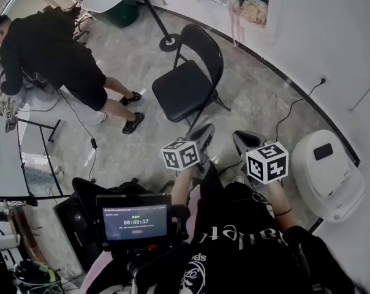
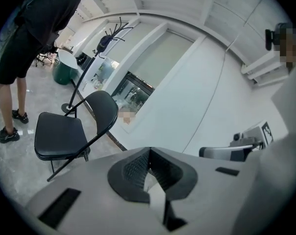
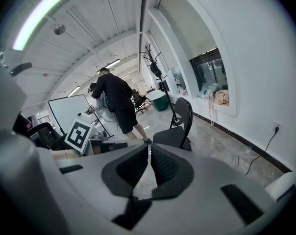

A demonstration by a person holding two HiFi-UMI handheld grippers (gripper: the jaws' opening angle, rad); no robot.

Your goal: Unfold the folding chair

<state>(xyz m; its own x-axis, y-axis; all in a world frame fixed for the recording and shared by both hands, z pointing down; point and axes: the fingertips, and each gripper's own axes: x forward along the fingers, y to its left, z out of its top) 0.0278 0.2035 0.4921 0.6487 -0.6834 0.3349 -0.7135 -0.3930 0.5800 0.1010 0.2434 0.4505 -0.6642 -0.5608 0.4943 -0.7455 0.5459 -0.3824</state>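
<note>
The black folding chair [image 1: 188,87] stands unfolded on the grey floor, seat flat and backrest upright. Both grippers are held close to my body, well short of the chair and touching nothing. My left gripper [image 1: 203,132] has its jaws pressed together with nothing between them. My right gripper [image 1: 244,141] sits beside it, jaws nearly touching and also empty. The left gripper view shows the chair [image 2: 60,138] to the lower left, beyond the shut gripper [image 2: 148,153]. In the right gripper view the chair [image 3: 175,131] stands straight ahead, past the gripper [image 3: 149,148].
A person in black [image 1: 56,54] bends over at the left, feet near the chair. A coat stand's base [image 1: 169,41] stands behind the chair. A white bin [image 1: 329,173] sits by the right wall, with a cable running to an outlet [image 1: 323,79]. A whiteboard [image 1: 4,164] is at far left.
</note>
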